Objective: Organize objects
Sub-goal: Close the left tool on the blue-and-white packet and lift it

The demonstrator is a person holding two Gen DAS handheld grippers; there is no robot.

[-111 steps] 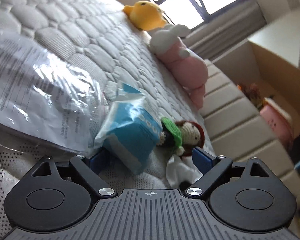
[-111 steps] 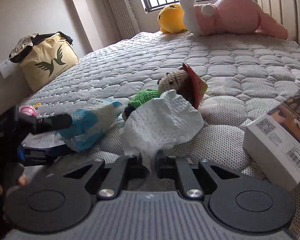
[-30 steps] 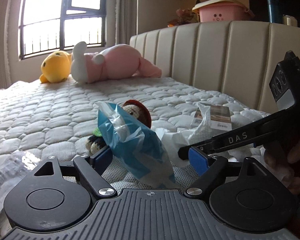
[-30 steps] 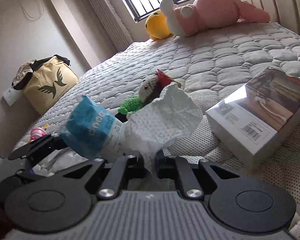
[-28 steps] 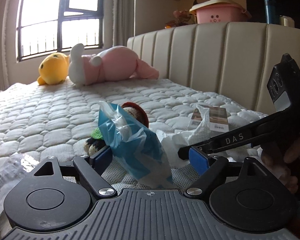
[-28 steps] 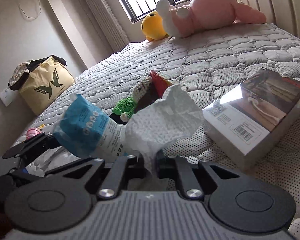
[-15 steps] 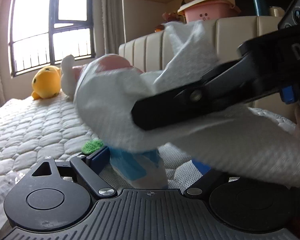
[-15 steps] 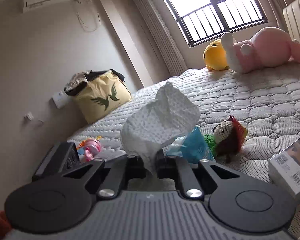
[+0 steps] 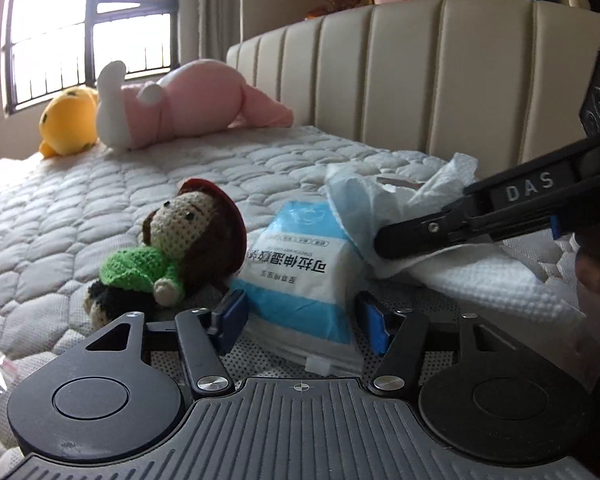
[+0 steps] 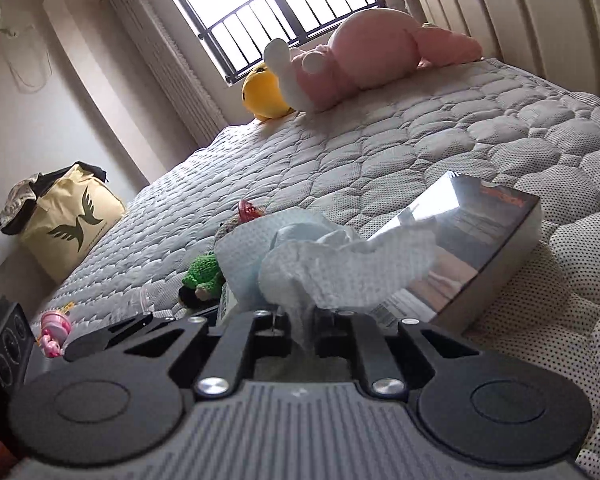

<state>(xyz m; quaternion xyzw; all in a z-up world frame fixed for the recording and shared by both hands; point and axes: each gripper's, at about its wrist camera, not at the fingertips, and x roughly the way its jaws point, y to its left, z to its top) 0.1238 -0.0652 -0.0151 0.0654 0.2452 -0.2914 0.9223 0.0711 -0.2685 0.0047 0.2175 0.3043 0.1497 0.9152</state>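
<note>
Lying directly ahead of the left claw (image 9: 302, 320), the blue-and-white packet (image 9: 300, 276) rests flat on the bed (image 9: 100, 208) with its near end between the two blue pads (image 9: 232, 314); the jaws stand apart on either side of it, and whether either pad touches the wrapper cannot be told. The packet's long axis runs away from the claw and leans slightly right, so it is roughly in line with the fingers. Its far, crumpled end meets the white paper towel (image 9: 496, 280), on which the right claw (image 10: 302, 320) is clamped tight, the sheet bunching up in front of its camera. From the left wrist view the right claw enters from the right and reaches the packet's far end. The left claw is therefore the nearer one to the packet body, and in judgement a closing of its jaws would suit the next move. A crocheted doll (image 9: 172, 248) lies just beside the packet on the left, touching or nearly touching it, and could be caught by the left pad. A shrink-wrapped box (image 10: 472, 248) lies on the bed just beyond the towel. The bed surface is a soft quilted mattress that will yield under pressure. Farther off, a pink plush (image 9: 188, 104) and a yellow plush (image 9: 66, 122) lie under the window (image 9: 88, 32), beside the padded headboard (image 9: 440, 80); a yellow bag (image 10: 68, 220) stands at the wall.
</note>
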